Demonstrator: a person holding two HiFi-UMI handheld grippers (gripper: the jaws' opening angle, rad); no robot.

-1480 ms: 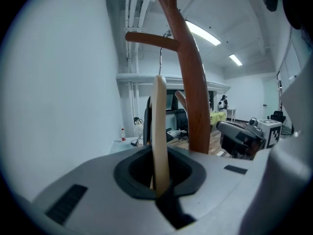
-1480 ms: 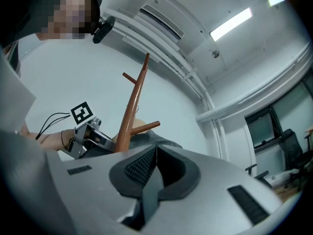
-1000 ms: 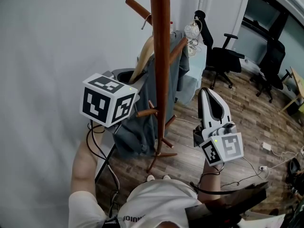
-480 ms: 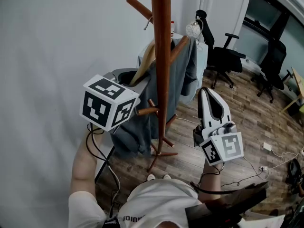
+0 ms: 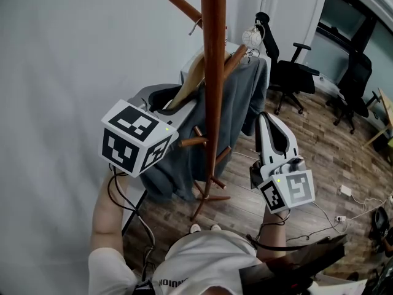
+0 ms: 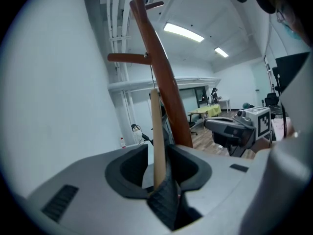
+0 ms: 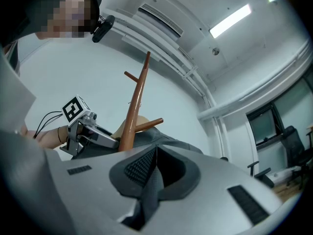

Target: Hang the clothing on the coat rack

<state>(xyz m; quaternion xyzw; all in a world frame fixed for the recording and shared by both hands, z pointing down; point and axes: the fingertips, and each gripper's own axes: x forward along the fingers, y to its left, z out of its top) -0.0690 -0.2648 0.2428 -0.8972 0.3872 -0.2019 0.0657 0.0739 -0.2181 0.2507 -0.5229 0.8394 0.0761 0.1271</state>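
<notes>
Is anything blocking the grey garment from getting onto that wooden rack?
Nothing visible. The grey garment already hangs by the rack's pole; the left gripper is opening its jaws around the wooden hanger.

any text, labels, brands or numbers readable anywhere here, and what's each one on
No text can be quoted with confidence.
Shirt print, on the person's white shirt at the bottom of the head view: dark letters, upside down, too small and blurred to read.
Left marker cube and right marker cube: black-and-white square patterns only, no letters or numbers.
No other text shows.
</notes>
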